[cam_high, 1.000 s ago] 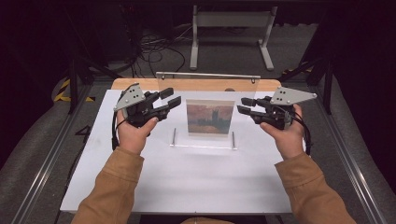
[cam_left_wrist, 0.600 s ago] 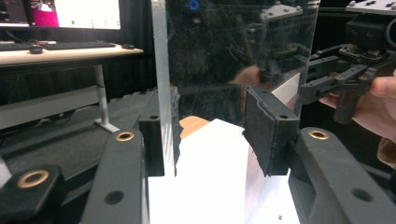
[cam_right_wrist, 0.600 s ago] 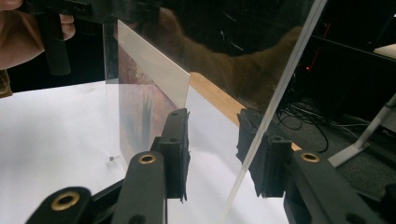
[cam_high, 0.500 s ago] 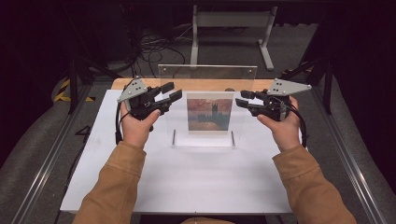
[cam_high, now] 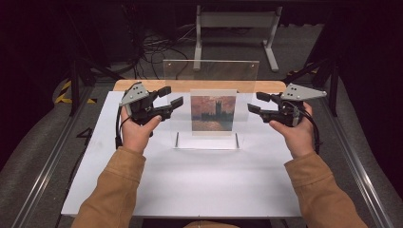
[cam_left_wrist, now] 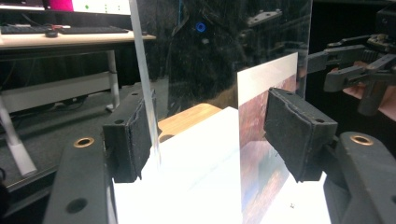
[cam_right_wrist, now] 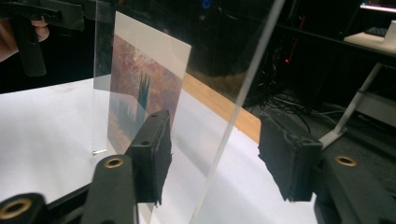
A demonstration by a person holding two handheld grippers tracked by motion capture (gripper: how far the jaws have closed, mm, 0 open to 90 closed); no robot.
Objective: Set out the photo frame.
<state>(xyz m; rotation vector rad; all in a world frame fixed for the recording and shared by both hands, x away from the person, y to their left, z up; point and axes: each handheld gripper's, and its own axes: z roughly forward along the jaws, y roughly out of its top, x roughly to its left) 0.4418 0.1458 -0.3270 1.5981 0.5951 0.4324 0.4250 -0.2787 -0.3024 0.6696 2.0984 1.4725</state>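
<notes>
From the high view, a clear acrylic panel (cam_high: 210, 102) stood upright on the white worktop (cam_high: 190, 180), with a printed painting (cam_high: 213, 112) set against it. The left tool (cam_high: 172, 97) sat at the panel's left edge and the right tool (cam_high: 253, 102) at its right edge, each held by a hand in a tan sleeve, both with jaws parted.

In the left gripper view, the left tool (cam_left_wrist: 210, 135) was wide open. The panel's edge (cam_left_wrist: 144, 84) rose just inside the left pad (cam_left_wrist: 126, 140), and the painting (cam_left_wrist: 261, 126) stood between the pads, nearer the right one. Nothing was clamped. The right tool (cam_left_wrist: 341, 65) showed farther off.

In the right gripper view, the right tool (cam_right_wrist: 219, 154) also gaped open around the panel's edge (cam_right_wrist: 233, 121), which ran between the pads without clear contact. The painting (cam_right_wrist: 144, 88) lay beyond the left pad (cam_right_wrist: 152, 154).
</notes>
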